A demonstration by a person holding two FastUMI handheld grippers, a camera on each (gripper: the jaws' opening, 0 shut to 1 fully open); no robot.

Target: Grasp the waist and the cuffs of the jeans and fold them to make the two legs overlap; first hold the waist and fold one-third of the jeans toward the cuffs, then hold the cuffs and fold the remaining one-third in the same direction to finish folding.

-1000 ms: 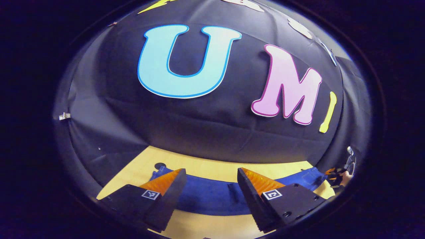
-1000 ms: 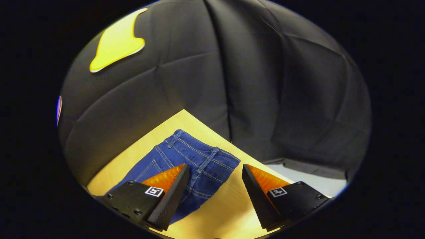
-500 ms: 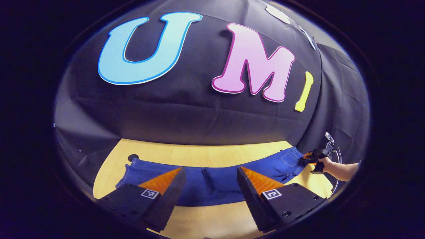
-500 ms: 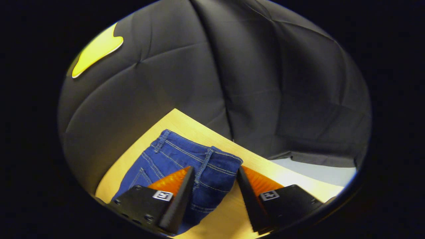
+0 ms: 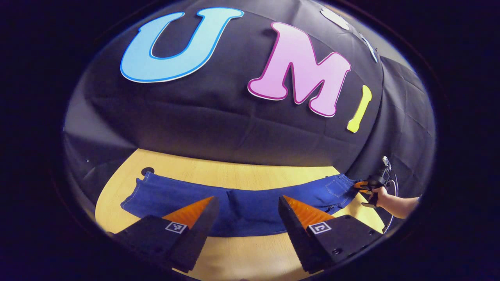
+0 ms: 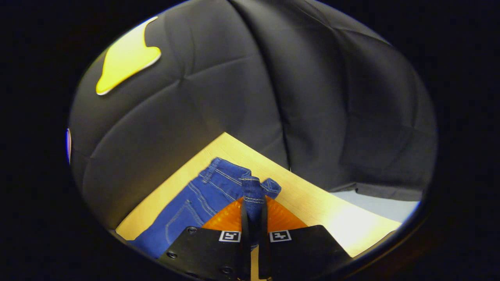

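In the left gripper view, the dark blue denim jeans [image 5: 242,201] are seen laid flat on the pale wooden table [image 5: 250,177], long axis running left to right across the lower frame, waist at the right. The left gripper [image 5: 246,212] is held spread apart above them. In the right gripper view, a pinched fold of the waistband is clamped between the fingers of the right gripper [image 6: 254,218], bottom centre.

Light: falling from above, glaring on the table [image 6: 351,228].
Edges: bending strongly, darkening.
Focus: staying sharp.
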